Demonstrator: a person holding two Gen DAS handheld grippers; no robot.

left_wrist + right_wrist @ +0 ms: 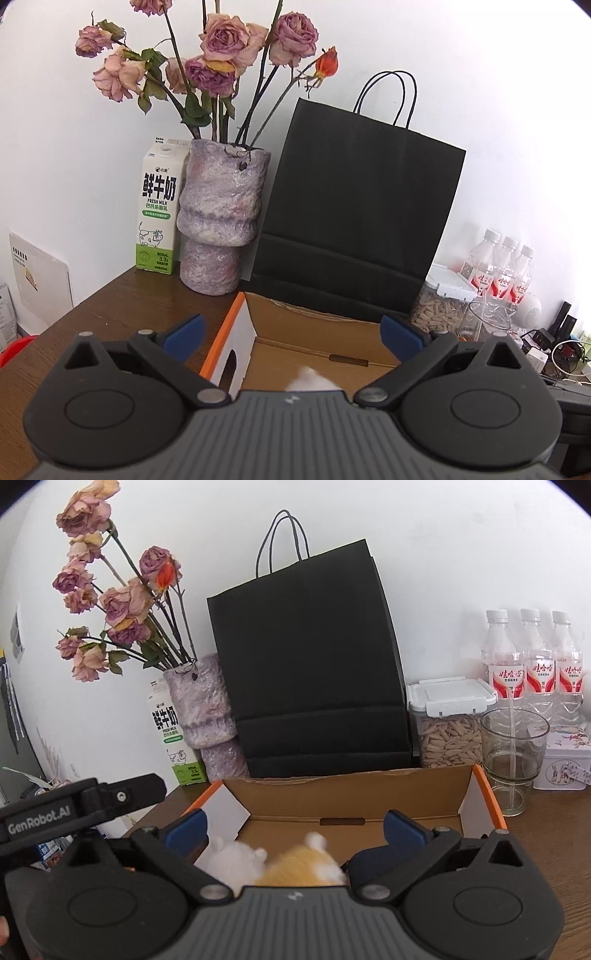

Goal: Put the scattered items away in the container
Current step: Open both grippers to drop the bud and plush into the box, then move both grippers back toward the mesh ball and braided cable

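Left gripper [291, 334]: I see its jaws spread wide, gripping nothing, above the cardboard box [317, 325].
Right gripper [295, 829]: jaws apart, nothing between them.
Plush toys [295, 864]: inside the box; their long axis I cannot tell.

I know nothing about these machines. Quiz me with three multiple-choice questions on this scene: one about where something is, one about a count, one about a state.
1. Where does the black paper bag stand?
A. Behind the cardboard box
B. Inside the box
C. On top of the milk carton

2. How many water bottles stand by the wall?
A. One
B. Three
C. Five

3. What state is the right claw in?
A. Shut on a flower
B. Shut on the drinking glass
C. Open above the plush toys in the box

Answers: 1 A, the bag rises just past the box's far wall. 2 B, three capped bottles side by side. 3 C, its blue fingers are spread wide with nothing between them.
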